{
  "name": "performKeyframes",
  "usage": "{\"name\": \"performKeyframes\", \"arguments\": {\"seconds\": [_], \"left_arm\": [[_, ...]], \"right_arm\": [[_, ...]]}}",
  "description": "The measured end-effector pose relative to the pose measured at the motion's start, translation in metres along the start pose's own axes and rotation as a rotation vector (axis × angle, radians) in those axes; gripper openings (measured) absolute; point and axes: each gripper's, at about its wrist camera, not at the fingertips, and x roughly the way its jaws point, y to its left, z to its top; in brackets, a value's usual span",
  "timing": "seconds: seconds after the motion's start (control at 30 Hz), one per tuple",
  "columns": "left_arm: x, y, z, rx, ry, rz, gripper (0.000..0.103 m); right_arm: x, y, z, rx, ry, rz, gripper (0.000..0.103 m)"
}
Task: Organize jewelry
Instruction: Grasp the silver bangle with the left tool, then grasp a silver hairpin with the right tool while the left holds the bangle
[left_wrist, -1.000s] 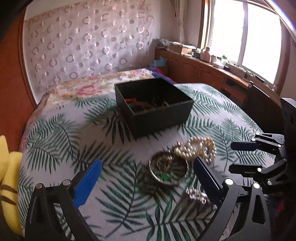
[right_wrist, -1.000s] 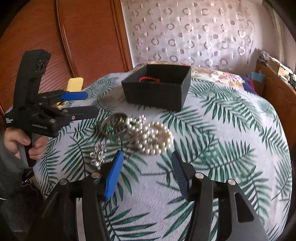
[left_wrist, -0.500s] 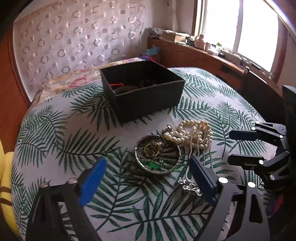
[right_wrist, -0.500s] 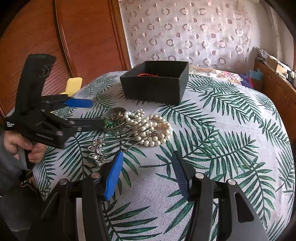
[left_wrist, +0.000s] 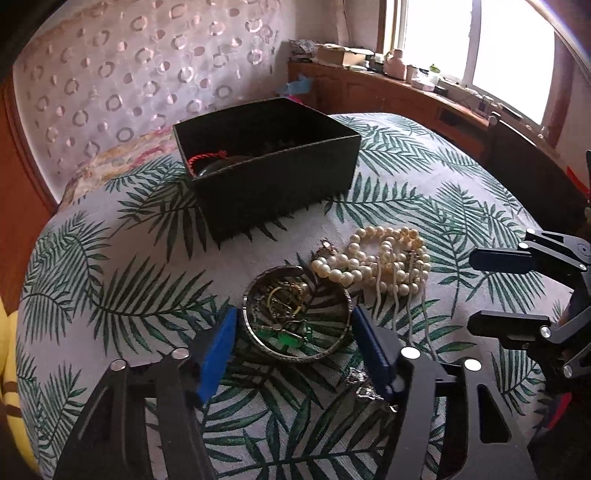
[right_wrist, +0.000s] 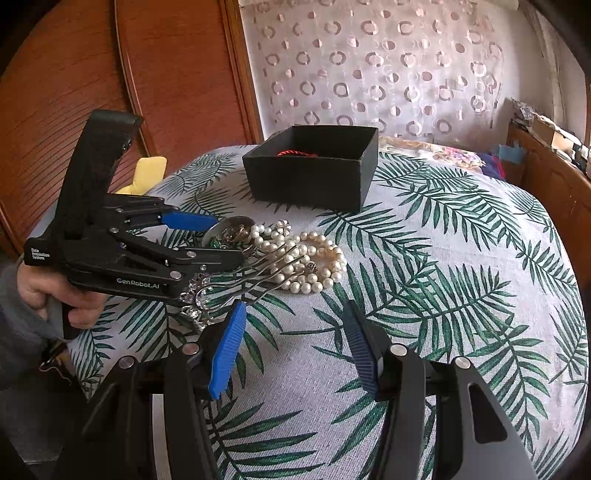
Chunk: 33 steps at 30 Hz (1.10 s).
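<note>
My left hand-held gripper (left_wrist: 293, 330) is closing around the round jewelry dish (left_wrist: 297, 314) on the leaf-print worktop (left_wrist: 129, 277), pads not yet touching. My right hand-held gripper (right_wrist: 293, 332) hovers half apart, empty, near the pearls (right_wrist: 310, 258).

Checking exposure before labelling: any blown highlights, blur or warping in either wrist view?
Left wrist view: window is blown out white, the black box interior stays dark, and fisheye bends the table edge. Right wrist view: even light, no glare, sharp on the pearl necklace; dark vignette at the corners, wooden panel lines curve.
</note>
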Motion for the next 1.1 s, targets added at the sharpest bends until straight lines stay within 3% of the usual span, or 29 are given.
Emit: {"name": "performKeyframes", "arguments": {"seconds": [0.67, 0.87, 0.97, 1.1], "left_arm": [[-0.054, 0.021, -0.032, -0.085, -0.121, 0.036, 0.057], [-0.064, 0.029, -0.040, -0.110, -0.143, 0.043, 0.057], [-0.068, 0.032, -0.045, -0.122, -0.156, 0.048, 0.057], [-0.074, 0.038, -0.049, -0.138, -0.176, 0.052, 0.057]], "right_arm": [[0.005, 0.004, 0.003, -0.021, 0.017, -0.035, 0.057], [0.006, 0.020, 0.004, -0.029, 0.033, 0.016, 0.057], [0.007, 0.028, 0.007, -0.030, 0.031, 0.037, 0.071], [0.015, 0.035, 0.010, -0.033, 0.055, 0.035, 0.073]]}}
